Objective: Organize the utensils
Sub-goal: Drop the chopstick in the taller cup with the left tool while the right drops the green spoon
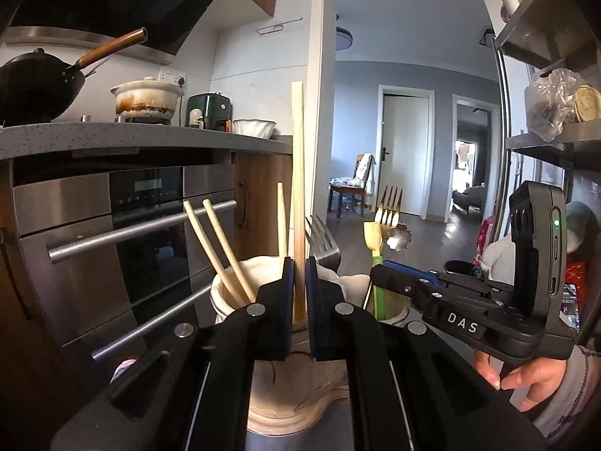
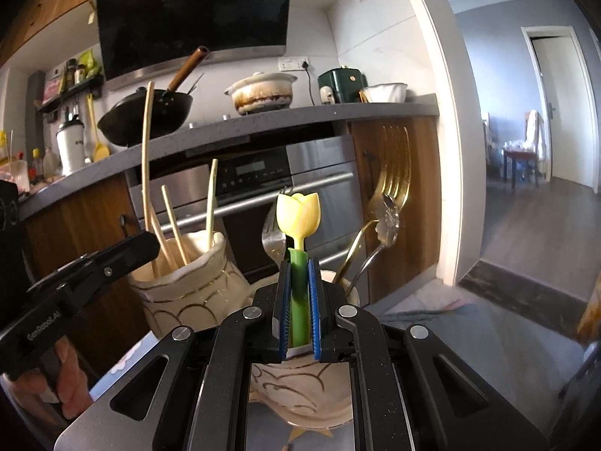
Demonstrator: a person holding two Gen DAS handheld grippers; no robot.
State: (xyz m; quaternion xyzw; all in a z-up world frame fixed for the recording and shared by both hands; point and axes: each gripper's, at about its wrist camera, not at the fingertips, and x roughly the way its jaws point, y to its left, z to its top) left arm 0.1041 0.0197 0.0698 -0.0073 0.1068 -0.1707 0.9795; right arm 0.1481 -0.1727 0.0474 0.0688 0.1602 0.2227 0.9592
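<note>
Kitchen oven (image 1: 150, 225) behind; my left hand-held gripper (image 1: 299, 300) pinches a chopstick (image 1: 298, 188), right hand-held gripper (image 2: 299, 300) clamps the tulip utensil (image 2: 298, 218); either could tip its jar (image 2: 188, 285).

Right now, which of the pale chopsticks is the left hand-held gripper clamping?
The tallest chopstick, standing upright between the left hand-held gripper pads. The other chopsticks lean free in the ceramic holder, ungripped.
</note>
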